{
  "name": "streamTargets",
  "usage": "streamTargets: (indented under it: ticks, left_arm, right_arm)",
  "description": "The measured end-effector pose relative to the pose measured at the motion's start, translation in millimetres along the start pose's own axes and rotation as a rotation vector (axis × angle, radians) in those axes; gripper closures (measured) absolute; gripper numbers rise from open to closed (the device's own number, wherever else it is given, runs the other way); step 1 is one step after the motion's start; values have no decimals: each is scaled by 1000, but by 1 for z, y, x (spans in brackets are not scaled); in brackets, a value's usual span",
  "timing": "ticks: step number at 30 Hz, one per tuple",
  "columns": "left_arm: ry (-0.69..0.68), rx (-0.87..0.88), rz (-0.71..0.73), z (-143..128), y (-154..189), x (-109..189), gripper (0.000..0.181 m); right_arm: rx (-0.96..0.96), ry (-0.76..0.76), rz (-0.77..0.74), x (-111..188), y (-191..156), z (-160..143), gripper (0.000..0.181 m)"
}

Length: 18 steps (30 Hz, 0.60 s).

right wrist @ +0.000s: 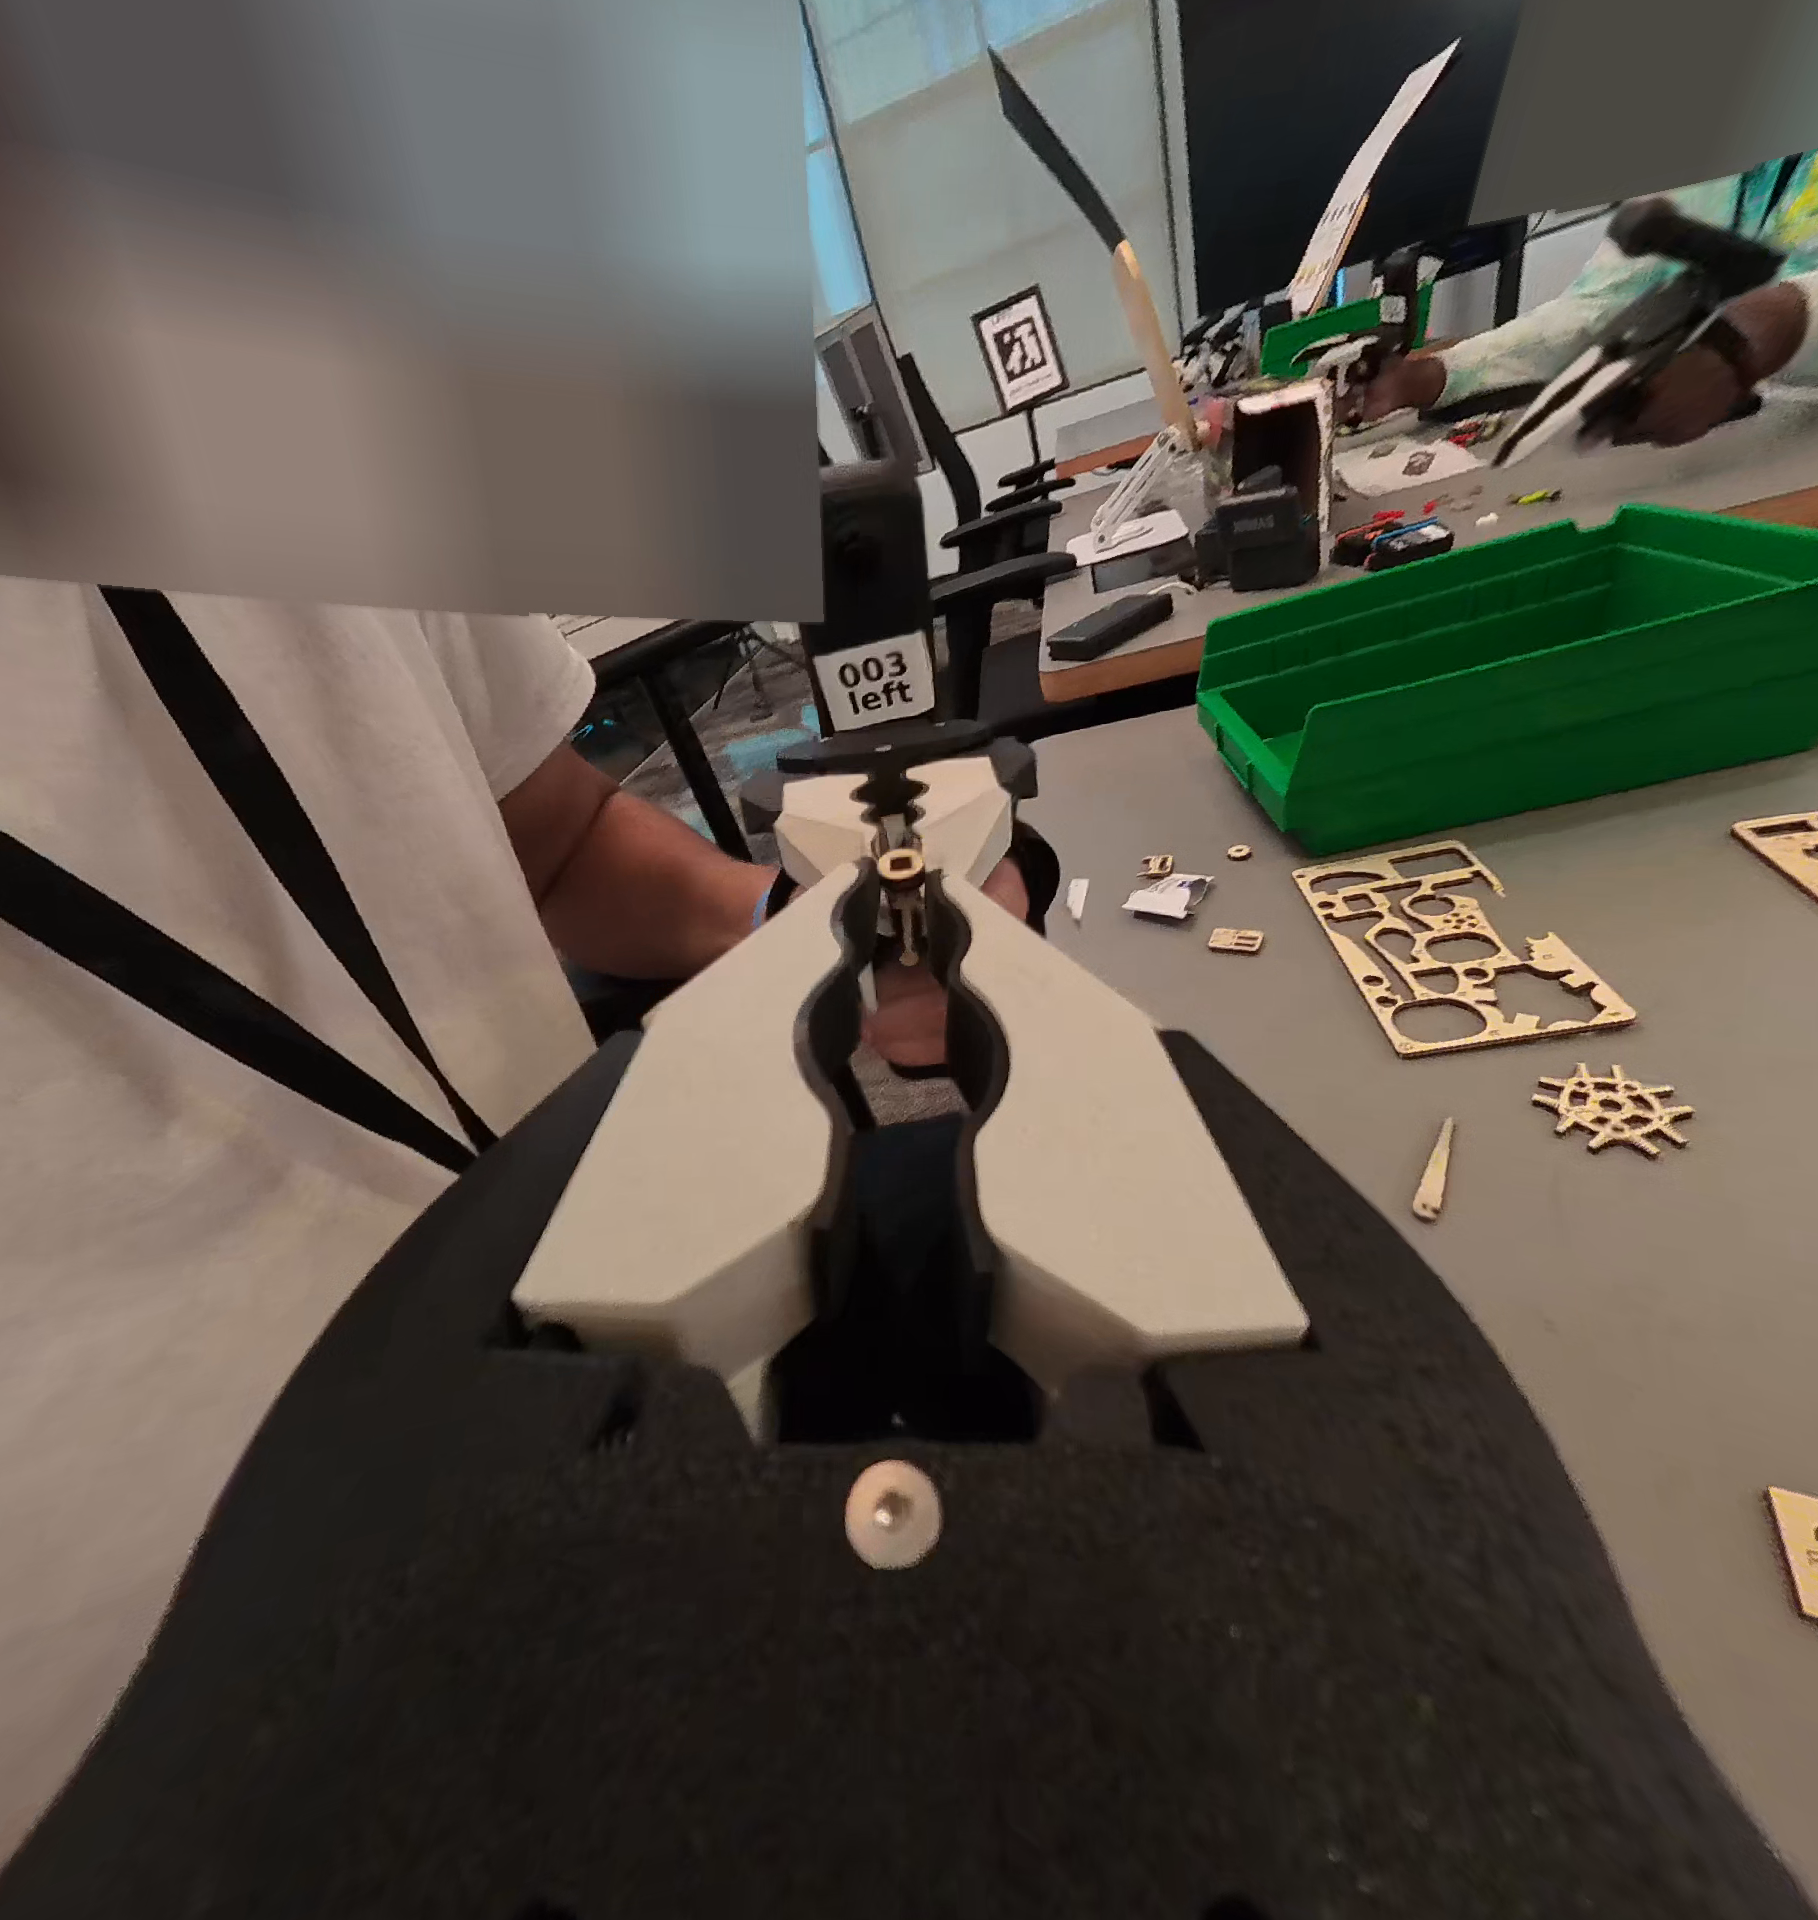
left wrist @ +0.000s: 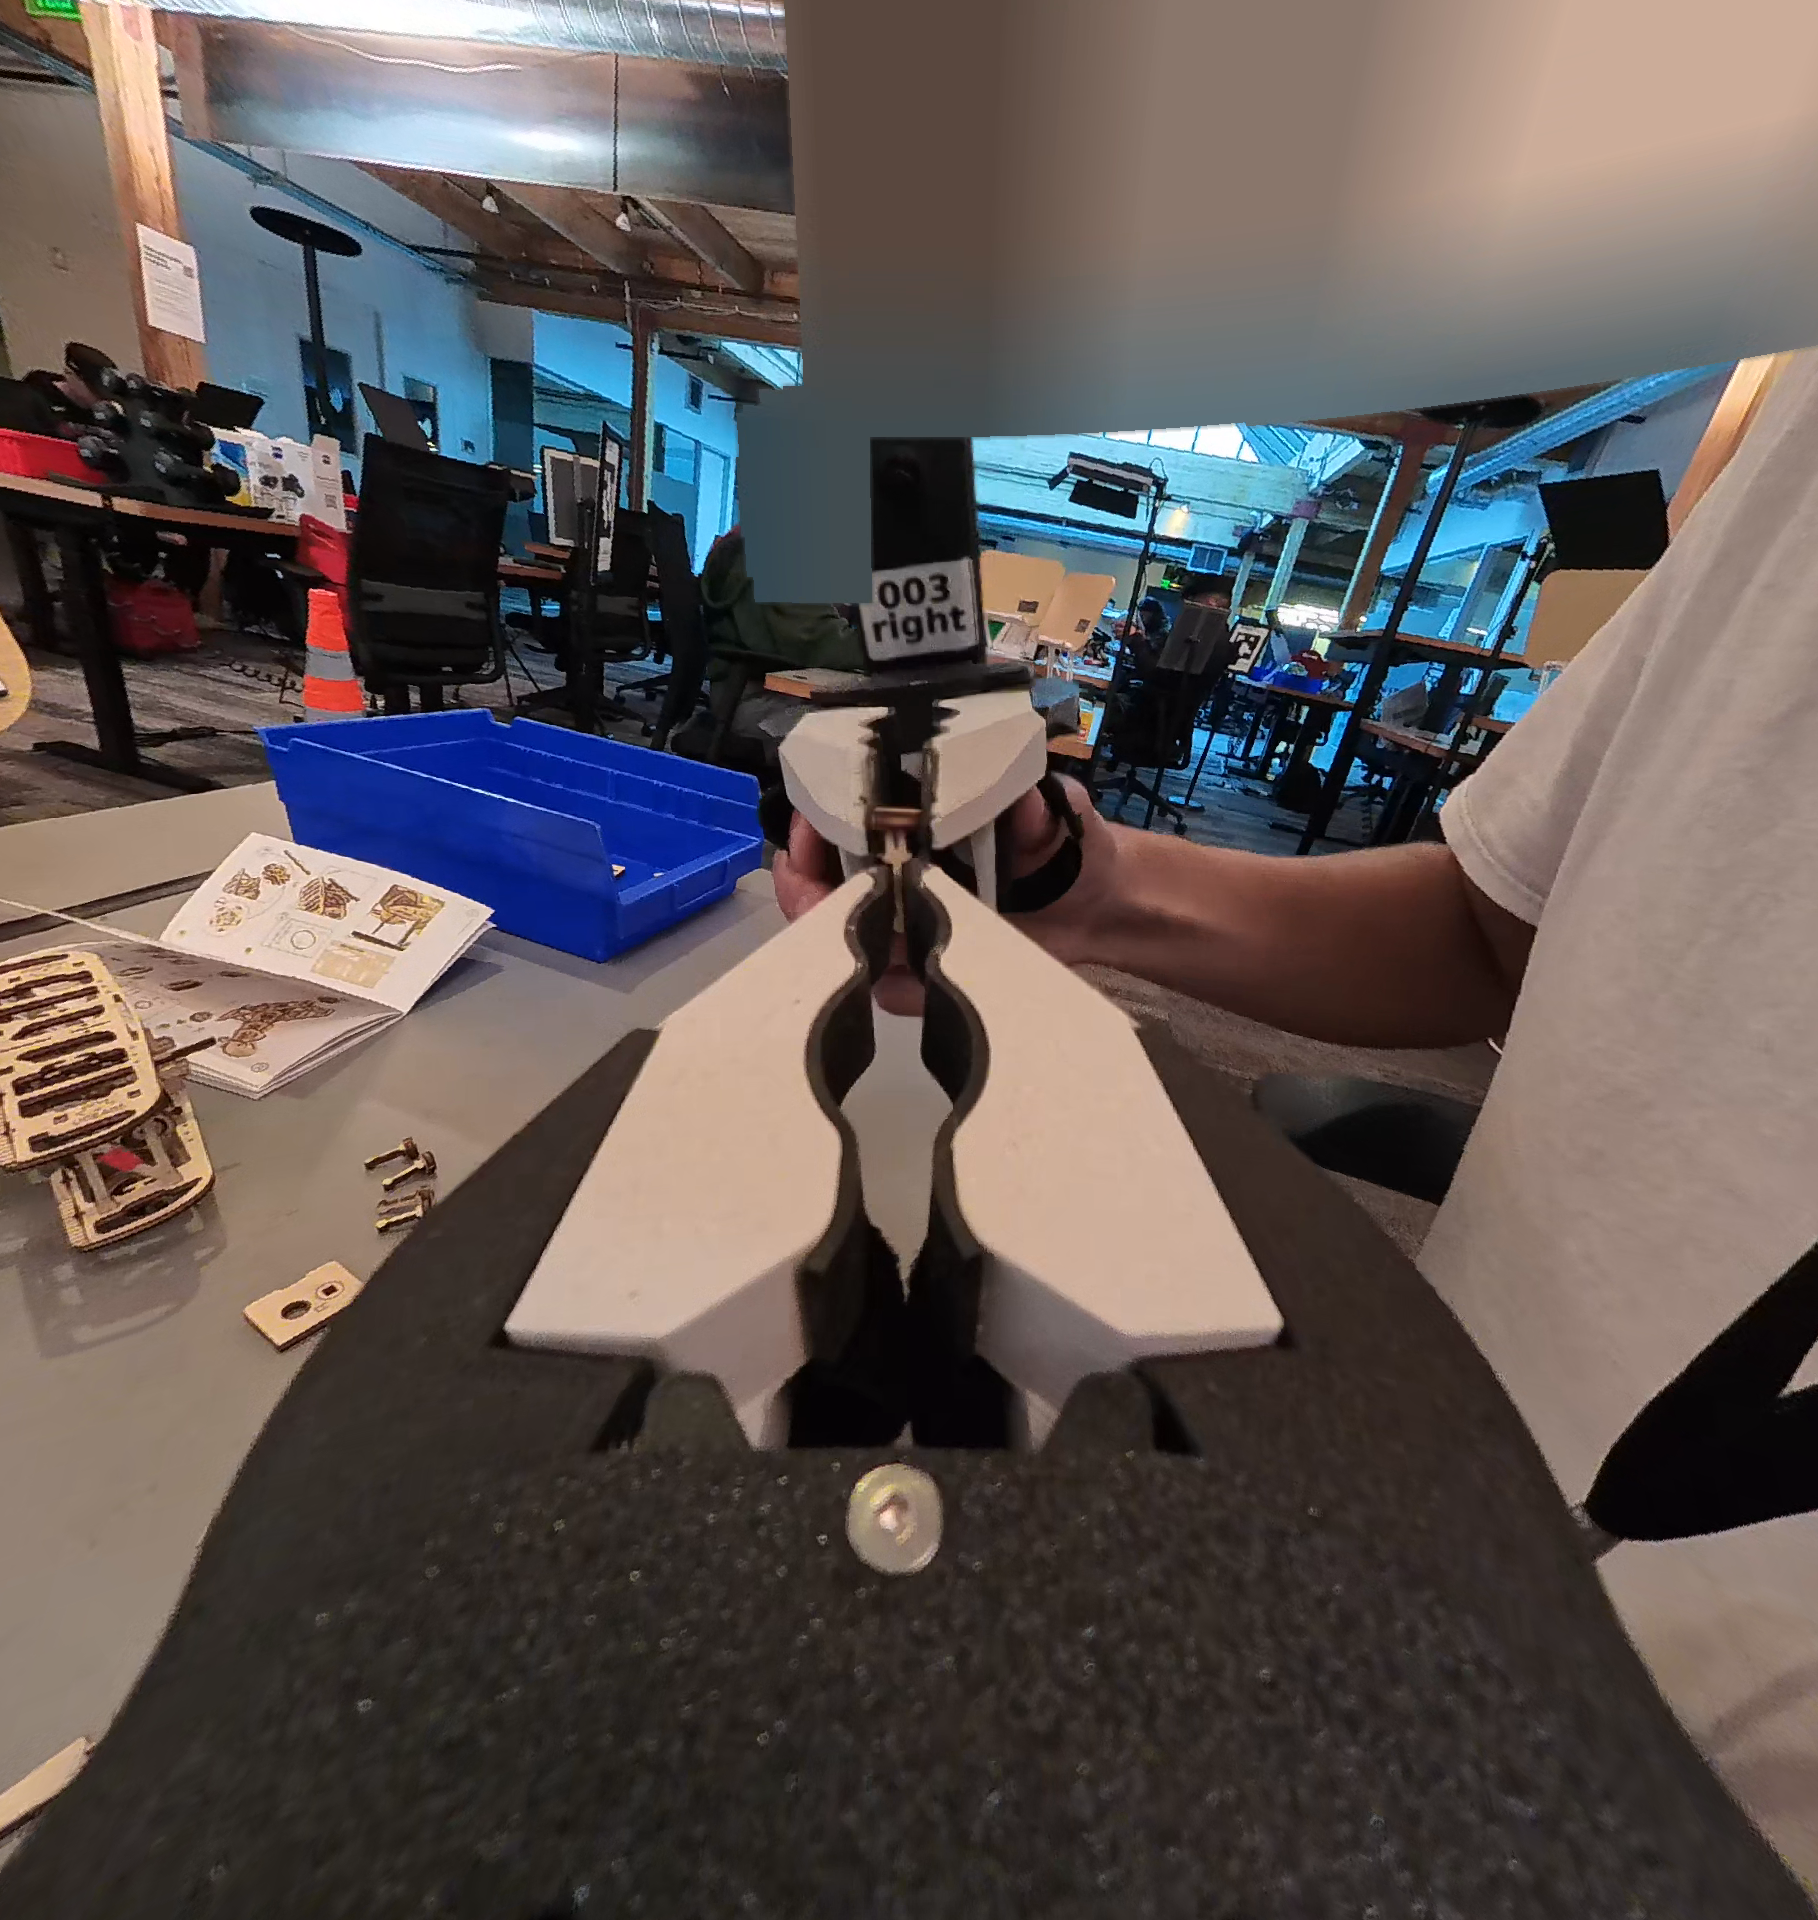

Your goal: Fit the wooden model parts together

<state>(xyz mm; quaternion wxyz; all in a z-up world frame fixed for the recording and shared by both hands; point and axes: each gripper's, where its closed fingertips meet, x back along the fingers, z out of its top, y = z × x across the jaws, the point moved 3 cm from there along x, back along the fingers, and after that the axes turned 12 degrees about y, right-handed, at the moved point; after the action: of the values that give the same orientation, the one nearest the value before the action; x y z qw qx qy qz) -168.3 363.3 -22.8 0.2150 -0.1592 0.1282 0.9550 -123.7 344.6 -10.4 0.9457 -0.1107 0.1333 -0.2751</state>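
Note:
Both grippers are held tip to tip in the air above the grey table [left wrist: 531, 1039]. My left gripper [left wrist: 898, 896] is shut on a thin wooden pin [left wrist: 900, 883] that points at the right gripper [left wrist: 897, 826]. My right gripper [right wrist: 894, 885] is shut on a small wooden ring with a square hole [right wrist: 897, 864]. It faces the left gripper [right wrist: 892, 831]. The ring also shows in the left wrist view [left wrist: 892, 819], right at the pin's tip. I cannot tell whether the pin is inside the hole.
On the left lie a part-built wooden biplane [left wrist: 74, 1081], an open instruction booklet [left wrist: 292, 956], a blue bin [left wrist: 510, 810], small wooden bolts [left wrist: 401, 1184] and a small plate [left wrist: 302, 1304]. On the right are a green bin [right wrist: 1528, 665], a cut-out wooden sheet [right wrist: 1456, 945] and a spoked piece [right wrist: 1611, 1107]. Left and right tips are no more than a few centimetres apart.

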Motion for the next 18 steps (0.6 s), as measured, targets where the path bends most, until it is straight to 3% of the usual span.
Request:
streamTargets:
  ticks: [11,18]
  left_arm:
    - [-128,-93,-19,-19,3,-3,181]
    - [-124,-80,-27,-20,4,-4,181]
  right_arm:
    - [42,-330,15,12,0,-12,174]
    - [29,-335,23,11,-1,-8,170]
